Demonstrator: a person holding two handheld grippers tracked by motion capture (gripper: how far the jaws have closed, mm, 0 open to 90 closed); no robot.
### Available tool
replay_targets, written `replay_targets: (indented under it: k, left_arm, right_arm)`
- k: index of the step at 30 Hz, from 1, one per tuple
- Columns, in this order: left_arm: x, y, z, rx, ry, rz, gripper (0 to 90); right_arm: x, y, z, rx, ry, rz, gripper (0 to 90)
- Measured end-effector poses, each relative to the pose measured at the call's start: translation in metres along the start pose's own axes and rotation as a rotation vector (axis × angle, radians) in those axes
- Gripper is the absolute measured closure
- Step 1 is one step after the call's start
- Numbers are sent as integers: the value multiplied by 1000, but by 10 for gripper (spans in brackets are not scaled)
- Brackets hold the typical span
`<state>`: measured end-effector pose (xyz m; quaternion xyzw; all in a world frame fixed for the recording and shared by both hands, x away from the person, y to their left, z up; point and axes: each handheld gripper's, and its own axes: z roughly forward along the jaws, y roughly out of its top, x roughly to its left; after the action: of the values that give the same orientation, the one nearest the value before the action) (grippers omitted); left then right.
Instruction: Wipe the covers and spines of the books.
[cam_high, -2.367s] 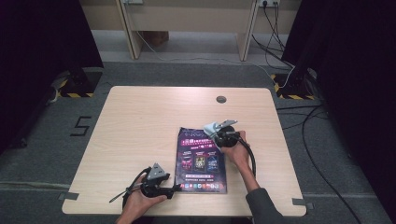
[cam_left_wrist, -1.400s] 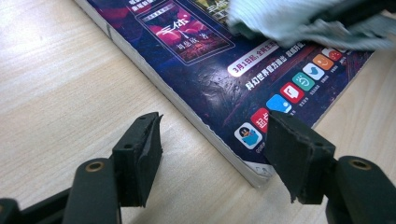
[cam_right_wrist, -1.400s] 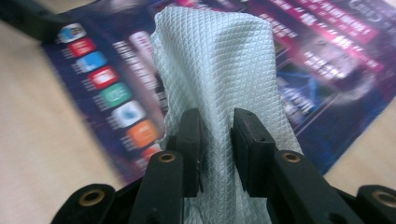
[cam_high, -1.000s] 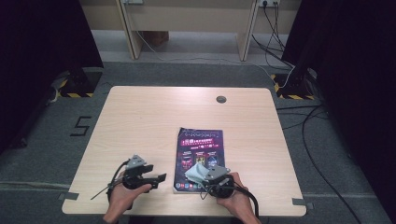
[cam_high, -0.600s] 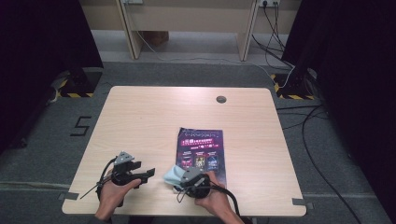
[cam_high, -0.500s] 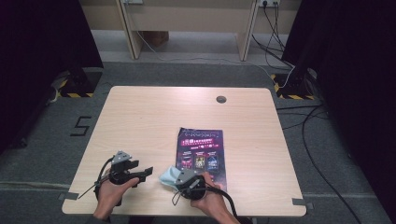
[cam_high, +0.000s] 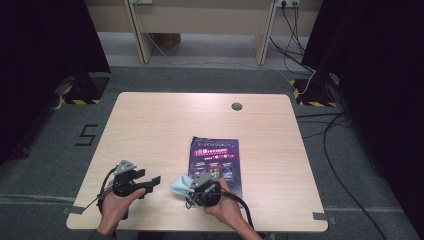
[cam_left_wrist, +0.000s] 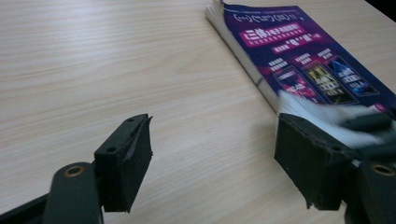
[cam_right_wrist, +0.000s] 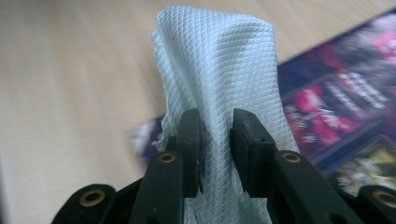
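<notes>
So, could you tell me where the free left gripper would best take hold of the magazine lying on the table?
Probably the magazine's left long edge, approached level from the left. It lies flat, and that thick page edge faces the open left gripper.

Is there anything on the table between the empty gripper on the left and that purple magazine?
Only bare wood. In the left gripper view, plain table runs from the open left gripper to the magazine, apart from the pale cloth at its near corner.

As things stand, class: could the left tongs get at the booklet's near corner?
Probably yes. The left tongs stand open over bare table, but the cloth held in the right tongs sits between them and the booklet.
</notes>
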<state>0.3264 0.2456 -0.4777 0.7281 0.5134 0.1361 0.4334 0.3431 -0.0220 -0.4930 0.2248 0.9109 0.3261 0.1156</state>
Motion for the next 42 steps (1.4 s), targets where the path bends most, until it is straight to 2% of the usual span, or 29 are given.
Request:
replay_targets:
  k: [1,2,3,5,6,7,8,9,10,11,13,14,16,18,21,25,30,35,39,42]
  left_arm:
    - [-4,-1,1,3,-6,8,267]
    - [-4,-1,1,3,-6,8,267]
    - [-13,-3,5,13,-26,27,267]
    - [-24,-6,11,26,-48,42,267]
    - [-24,-6,11,26,-48,42,267]
    - [-37,-9,18,44,-76,60,266]
    - [-37,-9,18,44,-76,60,261]
    - [-50,-12,27,69,-96,82,255]
    - [-50,-12,27,69,-96,82,252]
    - [-60,-15,35,84,-122,89,250]
    - [-68,-17,42,104,-126,118,251]
    - [-70,-18,46,115,-120,138,256]
    - [-72,-20,51,142,-98,174,269]
    - [-73,-22,54,157,-93,189,287]
    - [-75,-23,54,153,-87,214,296]
    - [-76,-24,55,150,-87,232,305]
    - [-76,-26,54,140,-87,236,319]
    - [-76,-26,54,138,-86,236,325]
    - [-76,-27,54,136,-91,231,330]
    - [-75,-27,55,137,-92,229,330]
  right_arm:
    - [-7,1,2,0,-14,21,735]
    - [-7,1,2,0,-14,21,735]
    - [-22,3,5,5,-37,49,735]
    - [-36,6,8,12,-50,62,735]
    - [-36,6,8,12,-50,62,735]
    - [-47,11,12,24,-71,73,735]
    - [-53,13,15,26,-75,69,735]
    - [-58,16,17,32,-80,91,735]
    - [-63,19,20,37,-91,91,734]
    - [-67,22,22,42,-97,107,734]
    - [-76,28,27,46,-109,95,733]
    - [-80,30,29,47,-116,107,733]
    - [-87,36,34,56,-120,113,732]
    - [-93,41,38,61,-131,123,732]
    - [-102,47,43,71,-145,136,732]
    - [-113,57,50,92,-170,152,731]
    - [-123,64,56,106,-206,167,731]
    - [-134,59,54,107,-232,197,730]
    - [-145,50,46,120,-268,221,729]
    - [-152,42,40,116,-276,244,729]
